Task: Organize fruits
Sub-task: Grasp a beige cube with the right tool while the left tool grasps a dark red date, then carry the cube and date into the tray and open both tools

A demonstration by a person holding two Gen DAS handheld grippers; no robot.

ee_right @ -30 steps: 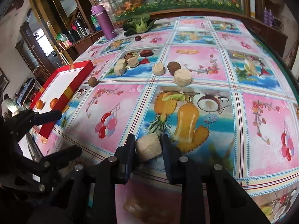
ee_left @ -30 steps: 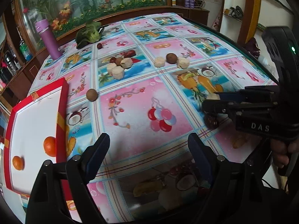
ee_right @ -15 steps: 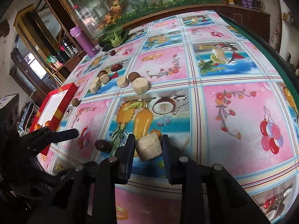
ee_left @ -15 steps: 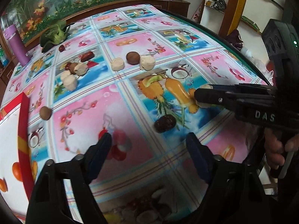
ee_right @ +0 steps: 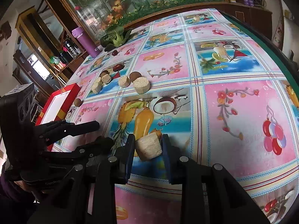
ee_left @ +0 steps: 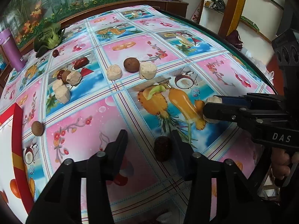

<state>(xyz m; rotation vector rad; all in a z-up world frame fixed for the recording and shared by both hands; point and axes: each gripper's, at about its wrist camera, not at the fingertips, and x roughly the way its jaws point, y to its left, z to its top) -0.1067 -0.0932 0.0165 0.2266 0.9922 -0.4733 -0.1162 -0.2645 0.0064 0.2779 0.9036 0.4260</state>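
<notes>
Right now the right gripper (ee_right: 148, 146) is clamped on a pale beige, rough-textured cylindrical chunk (ee_right: 149, 147), held between both black fingers just above the glossy fruit-print tablecloth (ee_right: 243, 100). From the left wrist view the same chunk (ee_left: 212, 100) peeks out past the tip of that tool at the right side.

The left gripper (ee_left: 149, 145) stands spread wide with nothing between its fingers; a dark brown, wrinkled date-like fruit (ee_left: 162, 148) lies on the cloth just inside its right finger (ee_left: 179, 149), and whether they touch I cannot tell.

Farther off, near the middle of the table, two more beige chunks (ee_left: 114, 72) flank a round brown fruit (ee_left: 131, 64), the right chunk touching it. To their left sits a cluster of beige chunks and dark red dates (ee_left: 65, 78). A small round brown fruit (ee_left: 37, 128) lies alone near the red-rimmed white tray (ee_left: 17, 130) at the left edge, which holds orange fruits (ee_left: 15, 188). At the far left, a leafy green vegetable (ee_left: 49, 37) rests beside a purple tumbler (ee_left: 12, 51).
</notes>
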